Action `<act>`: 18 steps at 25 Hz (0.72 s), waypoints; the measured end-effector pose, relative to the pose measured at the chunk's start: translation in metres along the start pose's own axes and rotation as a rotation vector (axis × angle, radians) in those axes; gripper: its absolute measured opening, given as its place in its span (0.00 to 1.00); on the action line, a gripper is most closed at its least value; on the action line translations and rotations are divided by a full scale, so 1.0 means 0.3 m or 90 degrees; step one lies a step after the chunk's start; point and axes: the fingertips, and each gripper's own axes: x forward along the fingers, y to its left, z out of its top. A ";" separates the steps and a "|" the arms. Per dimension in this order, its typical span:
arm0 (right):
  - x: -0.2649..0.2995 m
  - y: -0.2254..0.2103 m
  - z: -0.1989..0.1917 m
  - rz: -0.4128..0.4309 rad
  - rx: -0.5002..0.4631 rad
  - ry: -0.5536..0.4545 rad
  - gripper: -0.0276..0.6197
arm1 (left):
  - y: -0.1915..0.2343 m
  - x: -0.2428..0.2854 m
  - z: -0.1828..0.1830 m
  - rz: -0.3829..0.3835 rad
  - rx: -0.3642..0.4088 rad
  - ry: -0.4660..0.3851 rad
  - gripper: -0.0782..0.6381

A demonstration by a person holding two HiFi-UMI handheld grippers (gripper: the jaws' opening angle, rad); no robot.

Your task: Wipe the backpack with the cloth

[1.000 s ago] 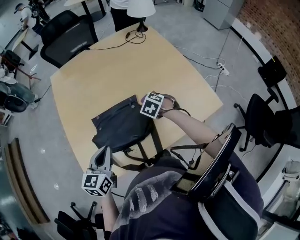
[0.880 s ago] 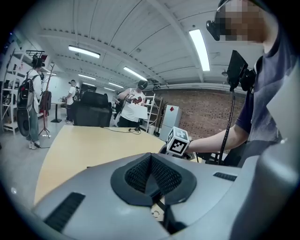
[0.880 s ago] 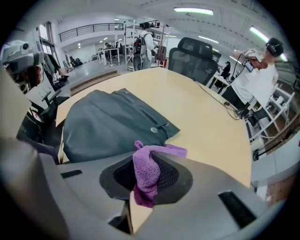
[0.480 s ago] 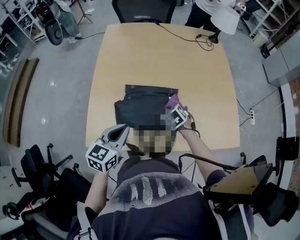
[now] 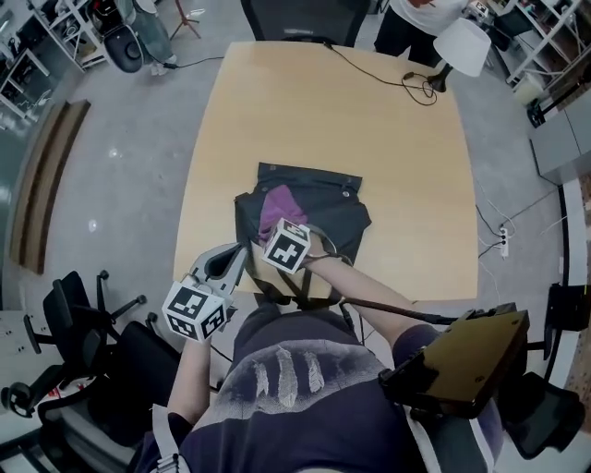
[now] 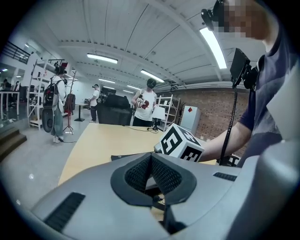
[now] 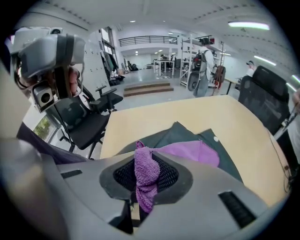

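Note:
A dark backpack (image 5: 319, 208) lies flat on the wooden table (image 5: 323, 111), near its front edge. A purple cloth (image 5: 277, 208) is spread on the backpack's left half. My right gripper (image 5: 275, 229) is over the backpack's near left part, shut on one end of that cloth. In the right gripper view the cloth (image 7: 146, 176) is bunched between the jaws, and the rest of it trails out over the backpack (image 7: 180, 133). My left gripper (image 5: 229, 260) hovers at the table's front edge, left of the backpack, shut with nothing in it (image 6: 152, 171).
A white lamp (image 5: 460, 42) and its black cable (image 5: 369, 65) sit at the table's far right. An office chair (image 5: 305, 17) stands at the far end, and more chairs (image 5: 88, 319) are at the near left. Backpack straps (image 5: 295, 288) hang over the front edge. People stand beyond the table.
My right gripper has dragged the cloth from the backpack's right side to its left half. The left gripper has stayed at the front edge, shut.

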 end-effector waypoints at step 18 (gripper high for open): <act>-0.612 -0.063 0.043 0.147 0.341 -0.419 0.13 | -0.187 0.038 0.079 -0.020 0.041 0.021 0.12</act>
